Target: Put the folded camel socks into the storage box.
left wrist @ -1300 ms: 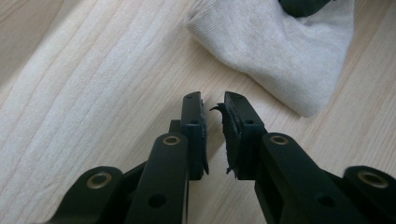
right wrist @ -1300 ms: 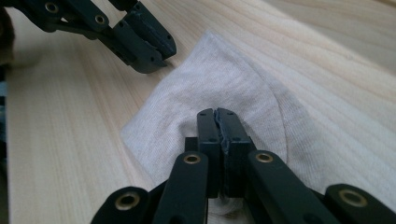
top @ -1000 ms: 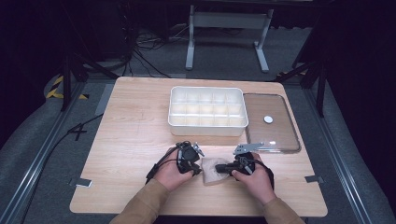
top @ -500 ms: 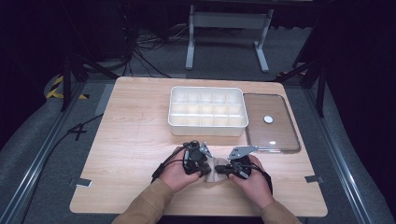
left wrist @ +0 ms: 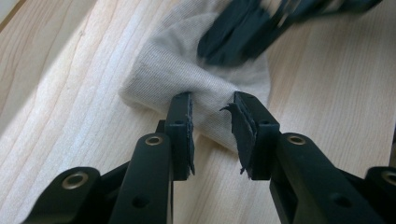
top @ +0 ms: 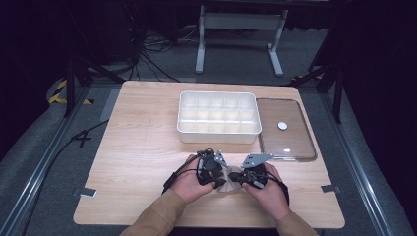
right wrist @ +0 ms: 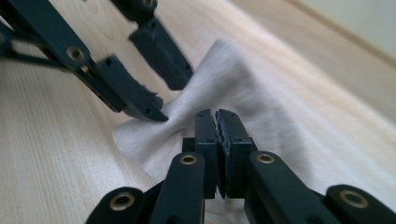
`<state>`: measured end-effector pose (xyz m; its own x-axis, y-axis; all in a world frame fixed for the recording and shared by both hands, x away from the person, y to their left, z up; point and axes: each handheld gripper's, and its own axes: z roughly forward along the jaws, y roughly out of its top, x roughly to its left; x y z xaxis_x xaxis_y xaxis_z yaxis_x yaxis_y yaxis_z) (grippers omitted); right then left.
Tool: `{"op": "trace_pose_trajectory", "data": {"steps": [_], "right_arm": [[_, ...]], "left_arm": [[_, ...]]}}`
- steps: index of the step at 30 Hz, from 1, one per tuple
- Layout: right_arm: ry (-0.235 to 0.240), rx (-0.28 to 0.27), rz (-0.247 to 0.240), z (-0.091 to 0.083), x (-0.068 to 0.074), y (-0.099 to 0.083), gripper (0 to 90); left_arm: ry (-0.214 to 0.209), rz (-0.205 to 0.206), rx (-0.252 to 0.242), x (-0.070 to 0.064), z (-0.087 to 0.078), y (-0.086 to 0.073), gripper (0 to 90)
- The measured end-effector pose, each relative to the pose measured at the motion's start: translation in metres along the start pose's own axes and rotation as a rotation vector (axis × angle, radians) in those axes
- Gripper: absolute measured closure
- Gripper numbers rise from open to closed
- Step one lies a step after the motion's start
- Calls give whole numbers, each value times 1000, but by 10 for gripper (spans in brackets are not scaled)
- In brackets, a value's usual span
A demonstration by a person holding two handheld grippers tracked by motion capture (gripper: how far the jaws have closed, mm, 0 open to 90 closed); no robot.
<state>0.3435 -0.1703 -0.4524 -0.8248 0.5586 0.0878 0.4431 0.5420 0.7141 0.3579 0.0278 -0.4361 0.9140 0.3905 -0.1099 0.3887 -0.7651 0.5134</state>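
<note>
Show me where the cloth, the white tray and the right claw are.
cloth (left wrist: 159, 70), left gripper view, on its flat part.
white tray (top: 218, 136), high view, on its near wall.
right claw (right wrist: 217, 120), right gripper view, between its tips.

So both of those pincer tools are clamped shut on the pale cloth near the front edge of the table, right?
Not quite. The right gripper is shut on the pale cloth, but the left gripper is open: the left gripper view shows its jaws standing apart, with a fold of the cloth between them. The cloth does lie near the front edge of the table.
</note>
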Motion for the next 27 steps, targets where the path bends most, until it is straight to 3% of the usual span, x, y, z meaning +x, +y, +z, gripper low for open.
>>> {"op": "trace_pose_trajectory", "data": {"steps": [1, 3, 4, 8, 11, 15, 20, 27], "right_arm": [[-28, 2, 0, -13, -3, 2, 873], [-44, 7, 1, -19, -6, 1, 873], [-66, 46, 23, -29, -13, -2, 866], [-74, 100, 63, -35, -23, -10, 867], [-49, 127, 74, -28, -23, -14, 869], [-42, 154, 46, -12, -19, -15, 883], [-28, 142, 33, -6, -13, -14, 888], [-6, 142, 19, 0, -6, -12, 888]], "left_arm": [[-2, 3, 4, 0, 0, 1, 681], [-1, 0, -3, 0, 0, 1, 680], [-1, -1, -5, 0, 1, 1, 678], [2, -9, -4, -1, 1, 1, 674], [1, -6, -14, -1, 0, 2, 670], [-4, -11, -31, -1, -1, 3, 667], [-14, -15, -78, -1, -3, 3, 668], [-16, -11, -84, 0, -3, 3, 645]]}}
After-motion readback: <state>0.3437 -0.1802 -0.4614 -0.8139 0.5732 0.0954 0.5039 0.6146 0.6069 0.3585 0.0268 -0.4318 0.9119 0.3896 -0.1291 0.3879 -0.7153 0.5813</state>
